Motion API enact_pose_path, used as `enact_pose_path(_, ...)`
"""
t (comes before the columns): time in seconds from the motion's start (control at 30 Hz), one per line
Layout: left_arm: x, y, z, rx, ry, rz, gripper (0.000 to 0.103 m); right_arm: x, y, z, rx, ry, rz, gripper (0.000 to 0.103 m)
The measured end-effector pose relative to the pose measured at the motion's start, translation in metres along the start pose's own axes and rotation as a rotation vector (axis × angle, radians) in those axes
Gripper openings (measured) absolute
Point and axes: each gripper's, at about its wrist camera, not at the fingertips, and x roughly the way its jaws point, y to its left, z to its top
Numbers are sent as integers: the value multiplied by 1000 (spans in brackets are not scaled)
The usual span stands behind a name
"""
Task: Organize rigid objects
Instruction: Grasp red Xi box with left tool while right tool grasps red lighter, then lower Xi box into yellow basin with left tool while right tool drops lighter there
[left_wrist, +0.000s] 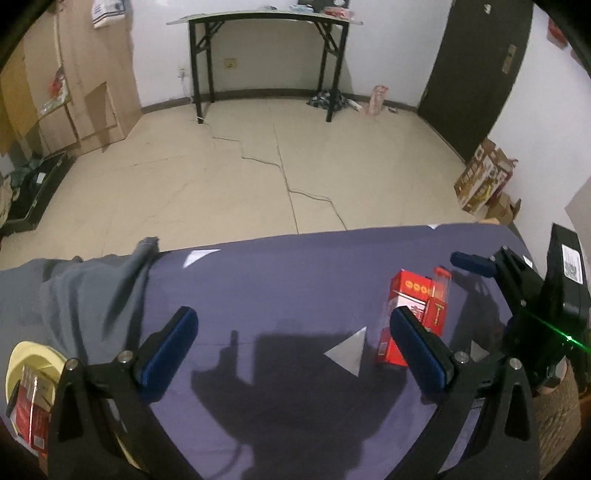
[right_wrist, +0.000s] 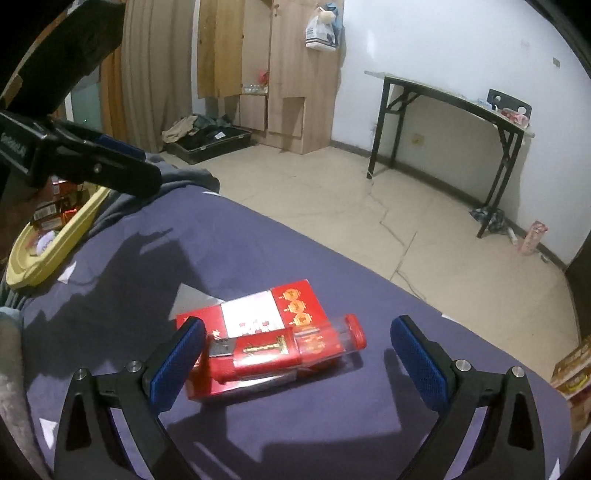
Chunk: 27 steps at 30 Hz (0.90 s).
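A flat red-and-white box (right_wrist: 258, 314) lies on the purple cloth of the table (right_wrist: 332, 424). On top of it rests a smaller red case with a clear cover (right_wrist: 288, 350). My right gripper (right_wrist: 299, 326) hangs open just before them, the case lying between its blue pads without touching either. The left wrist view shows the same box (left_wrist: 404, 291) on the right, with one right gripper finger (left_wrist: 471, 260) beyond it. My left gripper (left_wrist: 299, 332) is open and holds nothing over the cloth. A yellow basket (right_wrist: 55, 243) with red packs sits at the table's left end.
A grey garment (left_wrist: 92, 295) drapes over the table's left end beside the basket (left_wrist: 22, 362). White paper triangles (left_wrist: 347, 350) lie on the cloth. The table's far edge drops to a tiled floor with a black folding table (left_wrist: 266, 22), cardboard boxes (left_wrist: 484, 181) and an open suitcase (right_wrist: 210, 142).
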Motion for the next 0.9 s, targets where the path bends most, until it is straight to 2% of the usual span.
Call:
enact_pose_path(0.2,11,-15,0,40,38,-7,103,-2,-17,-4,22,-15,30,83)
enact_pose_path(0.33,21,-29,0,60,50,-33,103,-4,-25,-8,42,-17,36,83)
enact_pose_path(0.47,34,-43,-4,96,89,-62,103,-18,-37,-11,77,-41,7,83)
enact_pose_path(0.53,39,-57,-7,144,104,-67,103,-36,-71,-24,174,-68,-70,83)
enact_pose_path(0.57,41,-65,-9,171,109,-76,103,-36,-71,-24,174,-68,-70,83)
enact_pose_path(0.63,42,-79,-10,211,101,-96,103,-38,-97,-41,248,-29,-153,83)
enact_pose_path(0.73,53,-98,-13,275,95,-80,103,-31,-100,-48,246,4,-183,83)
enact_pose_path(0.77,60,-103,-15,289,109,-62,103,-24,-97,-50,224,38,-198,83)
enact_pose_path(0.87,80,-108,-19,293,151,-39,103,-22,-92,-50,190,51,-215,83)
enact_pose_path(0.9,83,-108,-18,291,157,-30,95,-19,-86,-47,165,62,-226,83)
